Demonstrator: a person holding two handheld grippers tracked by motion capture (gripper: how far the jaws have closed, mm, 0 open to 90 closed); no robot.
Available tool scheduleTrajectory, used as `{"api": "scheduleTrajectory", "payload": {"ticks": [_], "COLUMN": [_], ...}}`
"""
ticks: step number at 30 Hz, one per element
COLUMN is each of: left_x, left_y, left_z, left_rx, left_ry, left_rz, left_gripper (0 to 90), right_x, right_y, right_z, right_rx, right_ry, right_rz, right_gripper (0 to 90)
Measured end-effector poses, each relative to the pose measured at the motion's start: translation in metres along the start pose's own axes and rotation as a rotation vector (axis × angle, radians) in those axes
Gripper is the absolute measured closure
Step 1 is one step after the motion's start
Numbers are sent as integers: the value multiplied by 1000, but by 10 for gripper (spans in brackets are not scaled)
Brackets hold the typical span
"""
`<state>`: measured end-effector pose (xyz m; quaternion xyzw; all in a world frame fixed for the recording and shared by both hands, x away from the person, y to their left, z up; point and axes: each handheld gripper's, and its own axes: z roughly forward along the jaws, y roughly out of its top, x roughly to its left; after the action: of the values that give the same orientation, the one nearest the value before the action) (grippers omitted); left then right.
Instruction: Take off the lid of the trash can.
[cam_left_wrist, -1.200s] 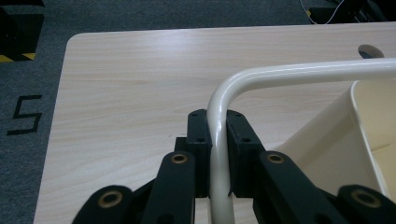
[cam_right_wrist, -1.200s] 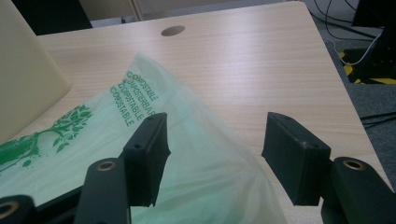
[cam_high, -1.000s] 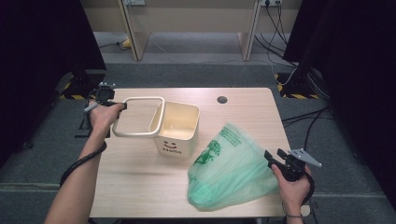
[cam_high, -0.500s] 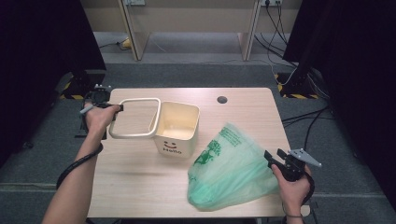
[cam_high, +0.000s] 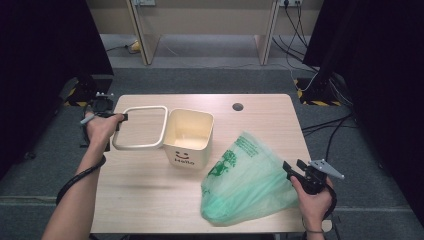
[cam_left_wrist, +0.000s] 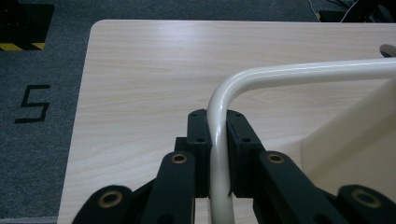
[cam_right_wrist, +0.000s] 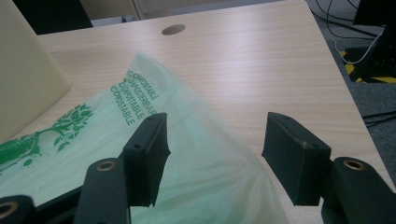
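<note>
two labels, bin (cam_high: 189, 142) "hello", bag (cam_right_wrist: 140, 140) "compostable"

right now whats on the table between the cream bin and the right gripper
The green compostable bag fills that stretch in the high view, from beside the cream bin to the open right gripper.

The green bag (cam_right_wrist: 154, 154) runs off the right gripper view's bottom edge, its far side hidden.

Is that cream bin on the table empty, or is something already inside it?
Empty, as far as shows: the high view looks into the upright cream bin and only bare inner walls show. Its very bottom is partly hidden.
</note>
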<state>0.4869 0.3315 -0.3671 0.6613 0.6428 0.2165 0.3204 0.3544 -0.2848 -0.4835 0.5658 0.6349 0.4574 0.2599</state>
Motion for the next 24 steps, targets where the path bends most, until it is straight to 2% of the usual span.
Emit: {"api": "scheduleTrajectory", "payload": {"ticks": [24], "left_x": [14], "left_y": [-9], "left_z": [-4], "left_rx": [-1], "left_ry": [13], "left_rz": [-10], "left_gripper": [808], "right_x": [-1], "right_y": [0], "right_z": [0], "right_rx": [-2], "right_ry": [-3], "right_rz": [4], "right_gripper": [402]}}
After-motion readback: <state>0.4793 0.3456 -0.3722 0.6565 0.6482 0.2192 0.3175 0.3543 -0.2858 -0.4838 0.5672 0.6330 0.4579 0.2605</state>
